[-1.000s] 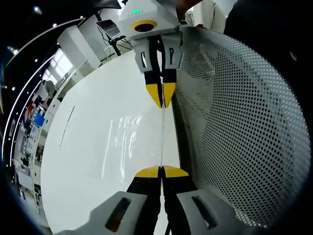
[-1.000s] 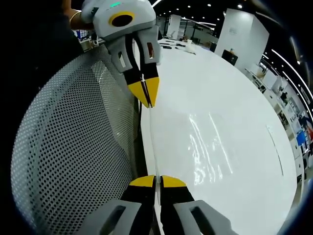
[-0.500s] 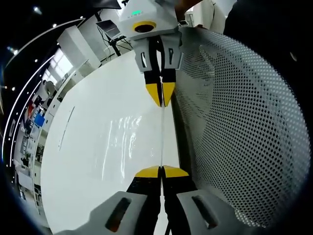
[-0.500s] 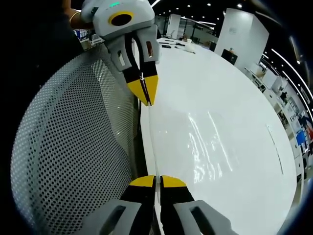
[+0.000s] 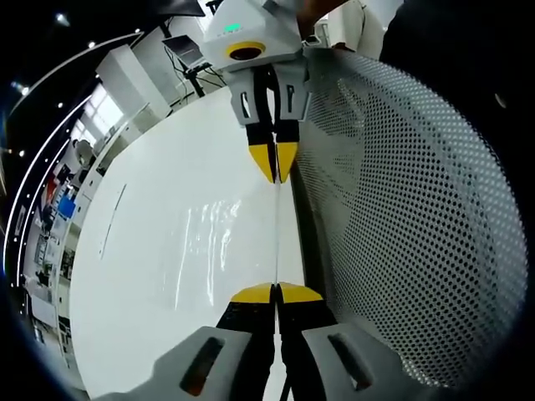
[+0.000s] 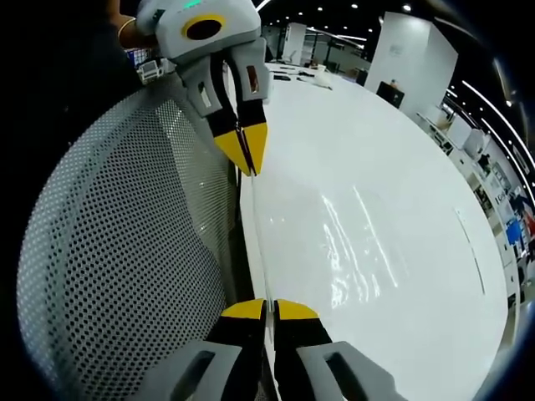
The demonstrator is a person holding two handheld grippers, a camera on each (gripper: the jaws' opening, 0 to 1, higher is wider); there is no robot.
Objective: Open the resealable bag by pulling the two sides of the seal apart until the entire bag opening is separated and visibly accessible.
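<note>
A clear resealable bag is stretched edge-on between the two grippers, showing as a thin line with glints over the white table. In the left gripper view my left gripper is shut on the bag's near edge. The right gripper is shut on the far edge, its yellow tips pressed together. In the right gripper view my right gripper is shut on the bag. The left gripper pinches the opposite end. I cannot tell whether the seal is parted.
A grey perforated chair back curves close beside the bag and both grippers. The white table spreads wide on the other side. Desks and office equipment stand far behind, and a person's hand holds the opposite gripper.
In each view the opposite gripper has shifted slightly upward and away. The bag stays taut between the two shut grippers.
</note>
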